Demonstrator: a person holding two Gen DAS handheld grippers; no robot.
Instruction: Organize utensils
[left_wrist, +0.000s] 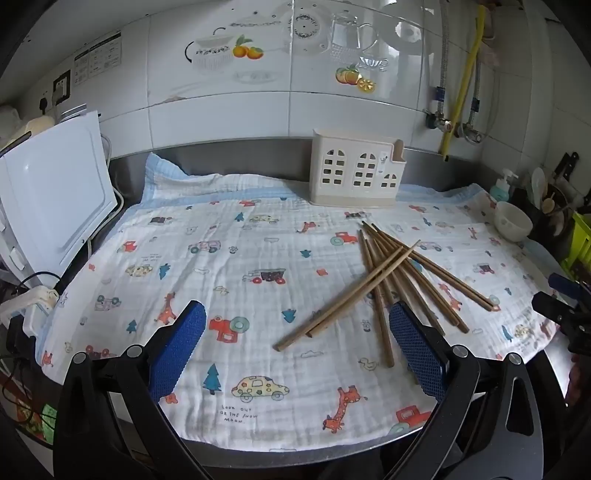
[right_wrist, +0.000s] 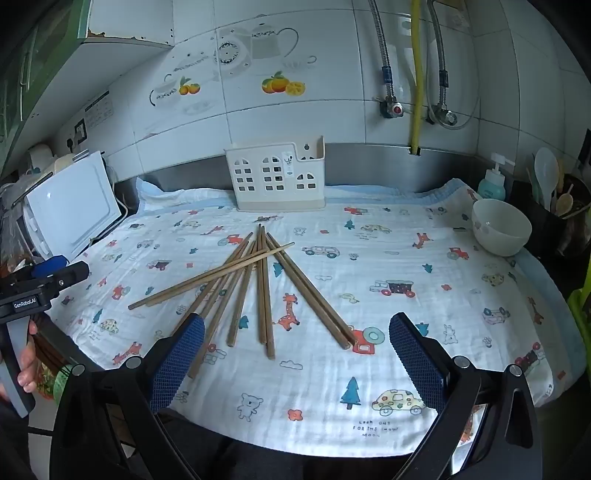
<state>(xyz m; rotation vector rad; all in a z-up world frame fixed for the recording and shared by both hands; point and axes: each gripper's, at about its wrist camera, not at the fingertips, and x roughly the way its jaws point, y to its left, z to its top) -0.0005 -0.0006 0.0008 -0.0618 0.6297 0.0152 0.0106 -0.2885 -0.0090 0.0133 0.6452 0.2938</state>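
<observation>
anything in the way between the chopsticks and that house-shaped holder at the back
Nothing visible does. The chopsticks lie in a loose pile on the printed cloth, and only bare cloth runs from their far tips to the holder. The white bowl sits well off to the right, clear of that path.

Both wrist views toward shared chopsticks (left_wrist: 391, 273).

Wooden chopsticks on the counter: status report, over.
Left tongs open, right tongs open, both empty. Brown wooden chopsticks piled loose on printed cloth. Cream plastic holder behind, nothing between.
</observation>
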